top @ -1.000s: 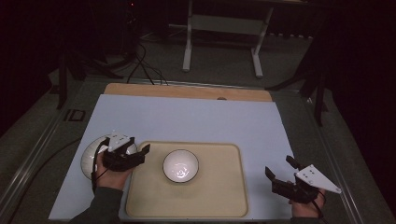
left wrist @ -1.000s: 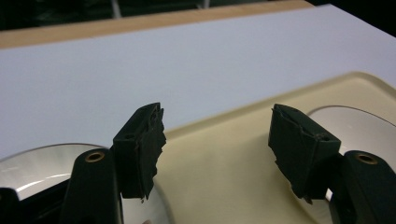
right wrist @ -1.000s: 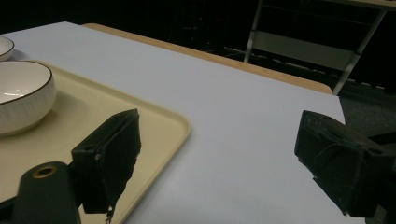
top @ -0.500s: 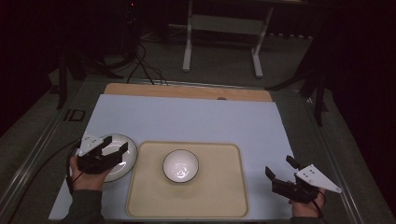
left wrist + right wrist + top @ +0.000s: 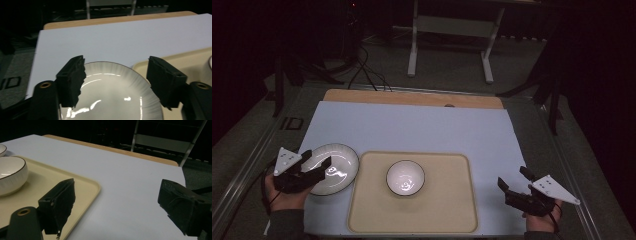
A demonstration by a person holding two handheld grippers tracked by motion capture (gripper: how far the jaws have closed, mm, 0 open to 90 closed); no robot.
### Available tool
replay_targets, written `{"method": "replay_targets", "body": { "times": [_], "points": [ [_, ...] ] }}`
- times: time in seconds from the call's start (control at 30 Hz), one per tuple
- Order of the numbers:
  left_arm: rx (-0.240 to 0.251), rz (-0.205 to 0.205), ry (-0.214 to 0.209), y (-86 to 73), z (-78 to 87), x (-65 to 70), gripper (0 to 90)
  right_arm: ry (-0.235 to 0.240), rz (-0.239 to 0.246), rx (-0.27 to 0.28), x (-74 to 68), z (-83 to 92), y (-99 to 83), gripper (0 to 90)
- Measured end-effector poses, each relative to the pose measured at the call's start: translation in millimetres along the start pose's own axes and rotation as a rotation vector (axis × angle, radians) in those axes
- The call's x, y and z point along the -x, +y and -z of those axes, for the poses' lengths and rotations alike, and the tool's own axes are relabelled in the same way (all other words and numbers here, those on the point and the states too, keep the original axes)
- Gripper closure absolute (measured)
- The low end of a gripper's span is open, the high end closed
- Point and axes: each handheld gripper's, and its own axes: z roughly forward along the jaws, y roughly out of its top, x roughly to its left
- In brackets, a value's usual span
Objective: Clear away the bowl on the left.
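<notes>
A white ribbed plate lies on the pale blue mat, left of the tray. My left gripper hovers open over the plate's left part. In the left gripper view the plate lies below and between the wide-apart jaws of the gripper, with nothing held. A white bowl with a dark rim stands upright in the middle of the beige tray. My right gripper is open at the right of the tray, low over the mat. From the right gripper, the bowl shows far left.
The mat covers a wooden table whose far edge shows as a bare strip. A metal stand and cables are on the dark floor beyond. The tray's corner lies under the right gripper's left jaw.
My left gripper has drawn back to the left, off the middle of the plate toward its left rim. The plate, bowl and right gripper have stayed put.
</notes>
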Motion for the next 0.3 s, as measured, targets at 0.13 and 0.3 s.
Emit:
{"method": "replay_targets", "body": {
  "times": [0.13,0.3],
  "points": [
    [0.006,0.032,0.036,-3.0,4.1,-10.4,26.9,-0.003,-0.015,0.0,3.7,-0.3,-0.3,14.0],
    [-0.017,0.053,0.058,-5.8,-0.4,-18.3,26.4,-0.016,-0.016,-0.008,8.4,-3.0,-0.7,14.0]
  ]
}}
